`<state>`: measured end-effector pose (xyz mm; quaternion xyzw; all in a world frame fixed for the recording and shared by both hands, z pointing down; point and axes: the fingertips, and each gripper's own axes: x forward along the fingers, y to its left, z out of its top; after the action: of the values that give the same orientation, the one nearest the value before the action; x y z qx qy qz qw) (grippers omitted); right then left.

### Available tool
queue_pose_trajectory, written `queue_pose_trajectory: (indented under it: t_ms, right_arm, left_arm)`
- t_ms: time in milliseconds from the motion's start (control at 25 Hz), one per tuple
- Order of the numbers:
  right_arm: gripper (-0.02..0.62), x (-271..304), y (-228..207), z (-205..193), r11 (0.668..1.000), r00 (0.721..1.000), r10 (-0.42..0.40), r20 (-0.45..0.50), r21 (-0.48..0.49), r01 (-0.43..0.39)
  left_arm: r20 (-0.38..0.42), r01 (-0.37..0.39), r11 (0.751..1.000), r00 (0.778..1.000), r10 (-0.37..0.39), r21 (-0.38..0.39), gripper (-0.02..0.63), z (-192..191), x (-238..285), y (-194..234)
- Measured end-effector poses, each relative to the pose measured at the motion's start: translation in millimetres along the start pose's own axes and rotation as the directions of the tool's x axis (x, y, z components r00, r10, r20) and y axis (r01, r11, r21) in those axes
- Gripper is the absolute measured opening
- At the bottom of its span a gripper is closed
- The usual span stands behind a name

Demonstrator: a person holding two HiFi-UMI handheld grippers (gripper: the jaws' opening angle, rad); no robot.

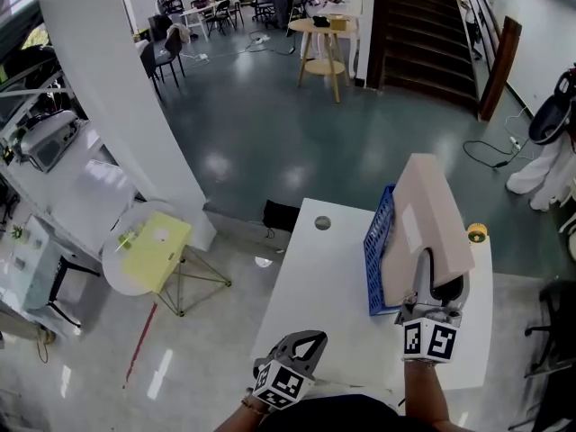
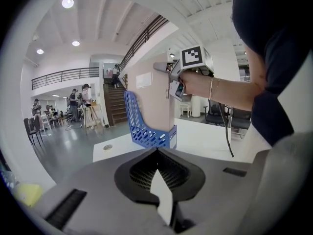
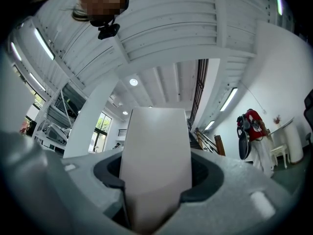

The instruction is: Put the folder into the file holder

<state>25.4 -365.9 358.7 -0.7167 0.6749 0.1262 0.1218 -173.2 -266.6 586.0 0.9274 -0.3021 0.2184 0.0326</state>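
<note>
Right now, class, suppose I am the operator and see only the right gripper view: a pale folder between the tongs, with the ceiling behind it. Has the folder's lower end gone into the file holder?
Observer: Yes. In the left gripper view, the lower end of the folder is down inside the blue file holder, and most of it stands above the rim.
Operator: What does the holder stand on?
Observer: A white table, as the head view shows.
Operator: Is the other gripper helping?
Observer: No. The left tongs are shut and held apart from the holder, so only the right tongs grip the folder.
</note>
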Motion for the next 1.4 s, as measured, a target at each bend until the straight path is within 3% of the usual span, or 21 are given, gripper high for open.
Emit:
queue_pose_trajectory:
  t_ms: [360,800,1040,1200,1400]
  right_arm:
    - [0.273,1,-2,-37,1.0,0.998,0.012,-0.059,0.003,-0.012]
    - [0.278,-20,-1,-105,0.999,0.975,0.027,-0.221,0.034,-0.02]
    - [0.295,-22,11,-110,0.996,0.966,0.089,-0.245,0.025,-0.086]
    - [0.365,-32,7,-107,0.994,0.961,0.09,-0.261,0.076,-0.073]
    - [0.37,-55,-1,-90,0.991,0.96,0.098,-0.263,0.112,-0.07]
  left_arm:
    - [-0.019,-0.003,1.0,1.0,0.003,-0.001,-0.002,-5,3,-4]
    - [-0.011,-0.012,1.0,1.0,0.012,0.011,-0.002,-2,5,-6]
    - [0.038,-0.003,1.0,0.999,0.003,0.019,-0.002,9,5,-15]
    - [0.092,0.012,0.999,0.996,-0.016,0.042,-0.002,22,7,-23]
    - [0.144,0.032,0.997,0.989,-0.041,0.069,-0.002,37,16,-29]
